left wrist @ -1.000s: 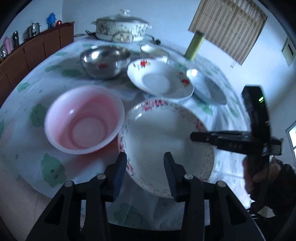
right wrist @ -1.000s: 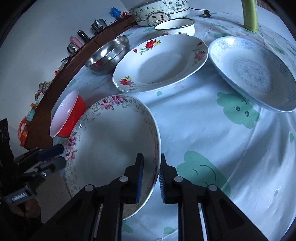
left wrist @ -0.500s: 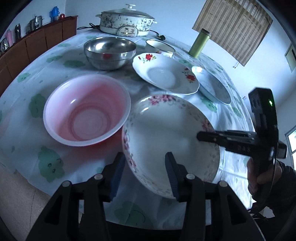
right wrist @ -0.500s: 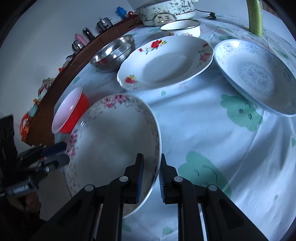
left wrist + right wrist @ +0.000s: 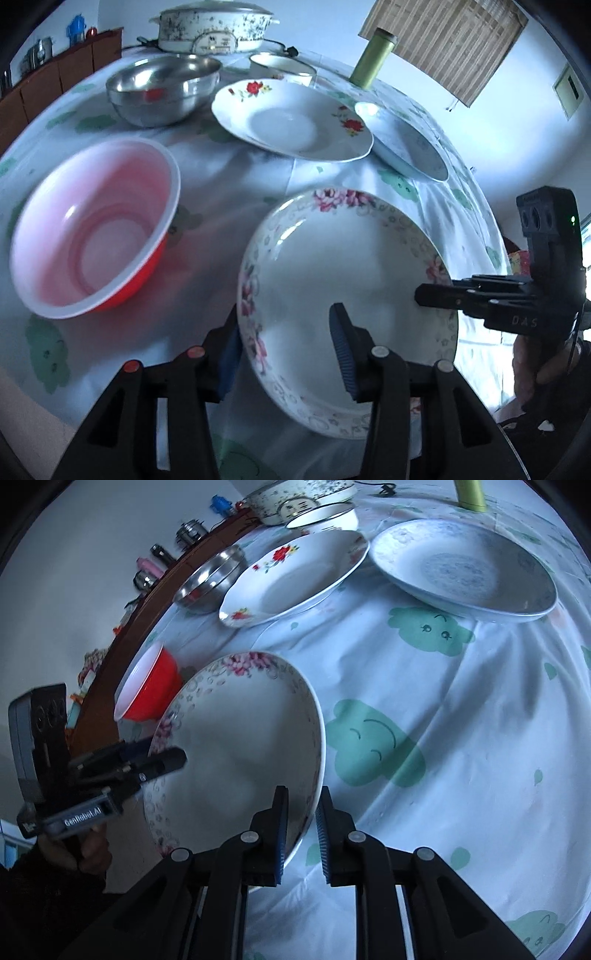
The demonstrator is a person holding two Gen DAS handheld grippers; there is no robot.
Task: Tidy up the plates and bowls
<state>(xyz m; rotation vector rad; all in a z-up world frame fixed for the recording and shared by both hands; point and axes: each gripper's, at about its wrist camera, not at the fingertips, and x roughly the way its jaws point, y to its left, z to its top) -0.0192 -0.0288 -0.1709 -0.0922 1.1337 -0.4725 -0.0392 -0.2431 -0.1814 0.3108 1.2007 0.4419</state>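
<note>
Cloud-print cloth covers my table (image 5: pixel 461 709), with a brown sideboard (image 5: pixel 55 88) along the wall behind it. Largest ware first: a lidded speckled pot (image 5: pixel 214 26) sits at the far edge; the pink-flowered plate (image 5: pixel 343 258) is lifted and tilted off the cloth near me. My right tongs (image 5: pixel 300 834) are clenched on its right rim. My left tongs (image 5: pixel 288 354) straddle its near-left rim, one finger below and one above; the jaws are closing, and I cannot tell if both pads touch. Left of it stands the red bowl (image 5: pixel 92 229). Beyond lie the red-flowered plate (image 5: pixel 291 122), blue-patterned plate (image 5: pixel 465 568), steel bowl (image 5: pixel 162 92), small white bowl (image 5: pixel 280 64) and green cylinder (image 5: pixel 373 59).
</note>
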